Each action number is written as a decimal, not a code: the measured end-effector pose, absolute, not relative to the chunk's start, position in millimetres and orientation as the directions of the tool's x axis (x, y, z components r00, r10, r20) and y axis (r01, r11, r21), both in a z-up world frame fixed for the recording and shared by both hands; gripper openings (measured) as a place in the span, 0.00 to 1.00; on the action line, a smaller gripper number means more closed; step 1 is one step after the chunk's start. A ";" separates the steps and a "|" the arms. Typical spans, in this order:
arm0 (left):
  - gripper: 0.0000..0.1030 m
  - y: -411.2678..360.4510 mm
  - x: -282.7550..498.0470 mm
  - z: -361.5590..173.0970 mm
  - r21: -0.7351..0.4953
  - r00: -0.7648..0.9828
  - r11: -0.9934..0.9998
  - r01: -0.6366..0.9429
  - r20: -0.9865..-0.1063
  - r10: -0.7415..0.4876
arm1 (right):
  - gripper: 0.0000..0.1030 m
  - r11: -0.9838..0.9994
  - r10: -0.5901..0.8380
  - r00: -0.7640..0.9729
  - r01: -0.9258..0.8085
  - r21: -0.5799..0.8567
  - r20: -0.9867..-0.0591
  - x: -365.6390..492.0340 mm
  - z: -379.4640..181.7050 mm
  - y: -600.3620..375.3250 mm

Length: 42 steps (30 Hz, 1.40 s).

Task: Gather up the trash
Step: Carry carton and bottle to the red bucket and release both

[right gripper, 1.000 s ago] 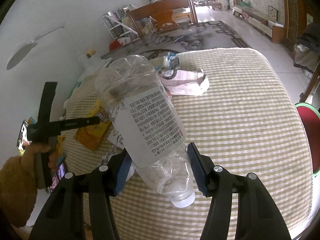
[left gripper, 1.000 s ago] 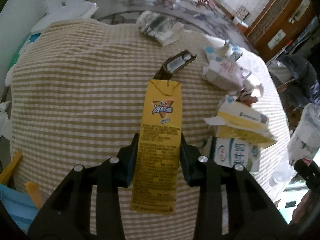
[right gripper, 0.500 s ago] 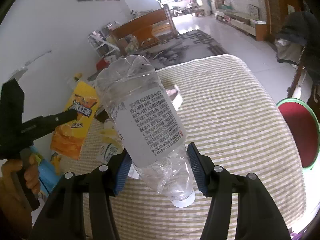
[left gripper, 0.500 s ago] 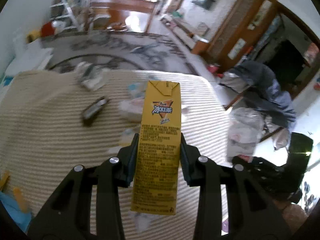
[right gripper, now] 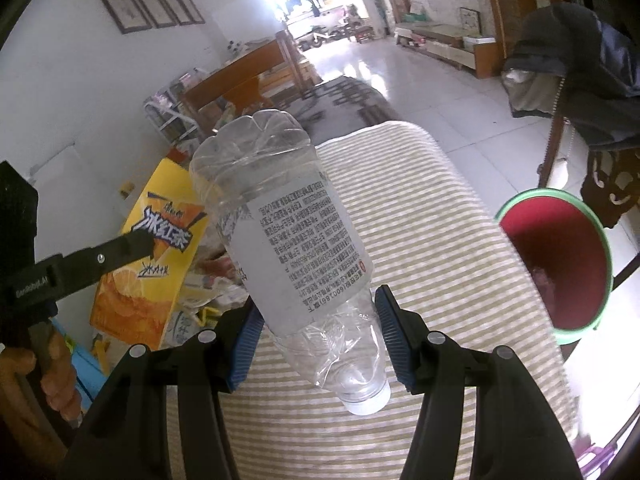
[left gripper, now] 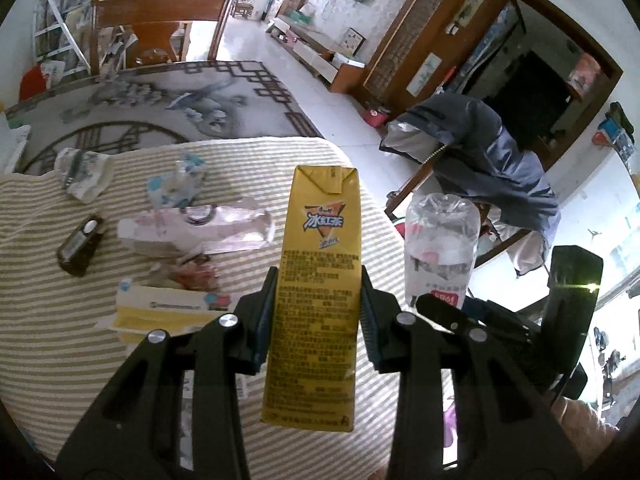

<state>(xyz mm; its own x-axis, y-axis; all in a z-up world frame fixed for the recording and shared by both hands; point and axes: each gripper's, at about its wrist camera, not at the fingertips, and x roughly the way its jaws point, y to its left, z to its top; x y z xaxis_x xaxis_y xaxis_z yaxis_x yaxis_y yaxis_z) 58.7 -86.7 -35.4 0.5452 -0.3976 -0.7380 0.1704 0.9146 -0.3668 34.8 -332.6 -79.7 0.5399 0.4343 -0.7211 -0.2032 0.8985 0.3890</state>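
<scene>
The striped table [left gripper: 60, 360] shows its littered left half only in the left wrist view: a pale torn packet [left gripper: 192, 228], a yellow-and-white box [left gripper: 168, 312] nearer the camera, and a small dark packet [left gripper: 80, 246] at far left. Only the right wrist view shows the red bin with a green rim [right gripper: 560, 264], standing off the table's right edge; little of its inside is visible and any contents cannot be told. The left gripper [left gripper: 316, 320] is clamped on a yellow tea carton [left gripper: 316, 292], held above the table. The right gripper [right gripper: 320, 332] grips a clear plastic bottle [right gripper: 296, 232] near its neck, cap toward the camera, apparently empty. A hand [right gripper: 52, 372] holds the left gripper's handle.
</scene>
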 end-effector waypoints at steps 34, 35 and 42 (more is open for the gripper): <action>0.34 -325.7 166.0 -88.1 -0.409 0.365 0.861 0.301 -0.785 -0.500 | 0.53 0.886 0.328 0.535 0.113 0.451 -0.779 111.2 -121.6 -553.8; 0.34 -333.7 168.4 -92.3 -0.411 0.352 0.859 0.305 -0.790 -0.503 | 0.53 0.883 0.327 0.529 0.124 0.453 -0.783 113.4 -125.1 -559.1; 0.35 -375.5 180.1 -109.4 -0.396 0.306 0.857 0.330 -0.814 -0.494 | 0.53 0.880 0.322 0.511 0.149 0.451 -0.797 121.5 -136.5 -579.3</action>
